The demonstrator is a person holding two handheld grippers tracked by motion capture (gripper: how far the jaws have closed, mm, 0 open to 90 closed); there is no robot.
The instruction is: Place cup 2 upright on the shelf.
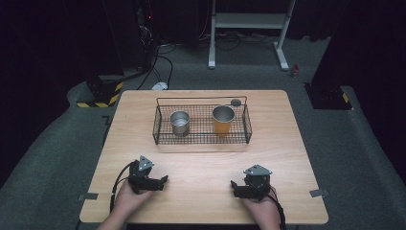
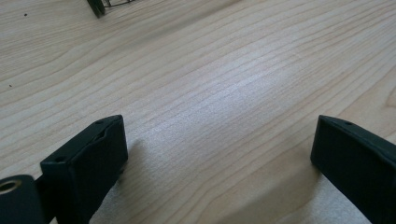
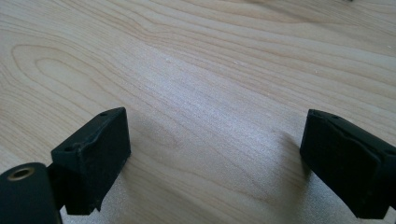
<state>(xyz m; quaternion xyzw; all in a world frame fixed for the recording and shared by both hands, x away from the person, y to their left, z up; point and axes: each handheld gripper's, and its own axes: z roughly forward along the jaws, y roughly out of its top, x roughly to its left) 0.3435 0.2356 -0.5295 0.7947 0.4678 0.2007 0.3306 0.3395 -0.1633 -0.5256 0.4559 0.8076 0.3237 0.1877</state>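
Both claws – left claw [image 1: 164,179], right claw [image 1: 233,184] – rest gaping and empty on the near pale wooden surface [image 1: 201,158]; approach the far black wire basket's [image 1: 201,139] small steel cup [image 1: 180,122] from above – slowly

Left gripper [image 1: 165,180] and right gripper [image 1: 233,184] rest low, jaws spread wide, nothing between the fingers; tips point toward each other.
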